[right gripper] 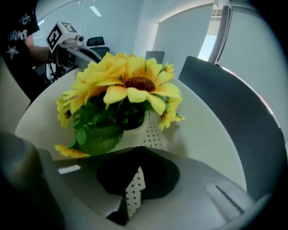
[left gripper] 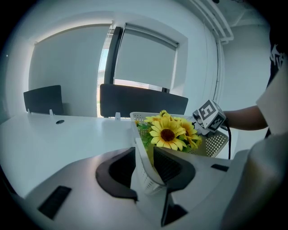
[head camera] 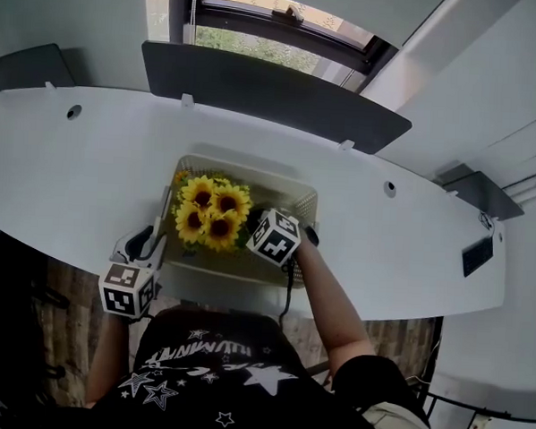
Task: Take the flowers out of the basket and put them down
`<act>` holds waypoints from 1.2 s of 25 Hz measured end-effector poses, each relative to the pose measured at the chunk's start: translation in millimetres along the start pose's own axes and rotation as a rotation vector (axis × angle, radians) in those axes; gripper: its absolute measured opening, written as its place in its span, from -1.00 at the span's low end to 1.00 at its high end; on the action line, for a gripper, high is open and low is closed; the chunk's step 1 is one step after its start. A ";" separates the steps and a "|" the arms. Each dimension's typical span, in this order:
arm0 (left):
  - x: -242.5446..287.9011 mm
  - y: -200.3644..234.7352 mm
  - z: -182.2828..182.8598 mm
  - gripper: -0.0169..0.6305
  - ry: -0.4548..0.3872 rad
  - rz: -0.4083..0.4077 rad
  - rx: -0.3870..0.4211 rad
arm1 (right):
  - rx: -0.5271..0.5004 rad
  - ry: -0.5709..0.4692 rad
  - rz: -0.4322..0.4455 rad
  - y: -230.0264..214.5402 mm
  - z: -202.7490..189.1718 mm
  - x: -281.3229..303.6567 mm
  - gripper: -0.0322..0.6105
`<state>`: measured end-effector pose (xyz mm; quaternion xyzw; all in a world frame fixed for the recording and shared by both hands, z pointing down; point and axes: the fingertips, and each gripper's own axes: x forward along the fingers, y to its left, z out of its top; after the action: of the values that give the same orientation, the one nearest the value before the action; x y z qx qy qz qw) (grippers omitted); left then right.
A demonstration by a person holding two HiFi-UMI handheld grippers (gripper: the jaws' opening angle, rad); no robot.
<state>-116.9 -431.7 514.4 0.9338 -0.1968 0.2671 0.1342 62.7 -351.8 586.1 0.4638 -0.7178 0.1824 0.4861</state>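
A bunch of yellow sunflowers [head camera: 212,213] stands in a white perforated basket [head camera: 252,167] at the near edge of the white table [head camera: 82,172]. My left gripper [head camera: 155,241] is at the basket's left end. In the left gripper view its jaws [left gripper: 144,168] straddle the basket's rim [left gripper: 140,155], open, with a gap beside the left pad. My right gripper [head camera: 260,225] is at the basket's right side, beside the blooms. In the right gripper view it [right gripper: 133,186] is shut on the dotted basket wall [right gripper: 155,134], with the flowers [right gripper: 130,87] just ahead.
A dark partition panel [head camera: 274,93] runs along the table's far edge, with a window behind it. A smaller dark panel [head camera: 25,62] stands at the far left. The person's torso is close to the table's front edge [head camera: 397,310].
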 end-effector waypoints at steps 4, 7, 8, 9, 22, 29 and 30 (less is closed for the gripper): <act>0.2 -1.0 0.5 -0.55 0.001 -0.009 0.000 | -0.141 0.042 0.058 10.1 -3.2 10.7 -0.89; 0.4 -1.6 0.8 -0.55 0.003 -0.016 0.000 | -0.200 0.060 0.118 24.0 -7.6 16.9 -0.80; 0.3 -1.6 0.8 -0.55 0.004 -0.017 0.000 | -0.202 0.071 0.130 27.5 -10.2 19.3 -0.76; 0.3 -1.7 0.6 -0.55 0.003 -0.018 -0.002 | -0.198 0.079 0.141 30.6 -12.7 21.8 -0.66; 1.3 -3.7 4.1 -0.55 -0.002 -0.025 -0.010 | -0.030 -0.238 0.100 27.7 10.4 46.4 0.67; 4.4 -8.0 3.7 -0.55 0.002 -0.025 -0.009 | 0.042 -0.404 0.181 40.7 31.7 42.4 0.76; 4.7 -8.2 4.3 -0.55 0.002 -0.023 -0.011 | 0.067 -0.416 0.179 39.7 34.2 43.9 0.76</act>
<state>-107.7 -427.4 512.2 0.9351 -0.1872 0.2651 0.1425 6.9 -377.7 615.8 0.4417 -0.8346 0.1489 0.2936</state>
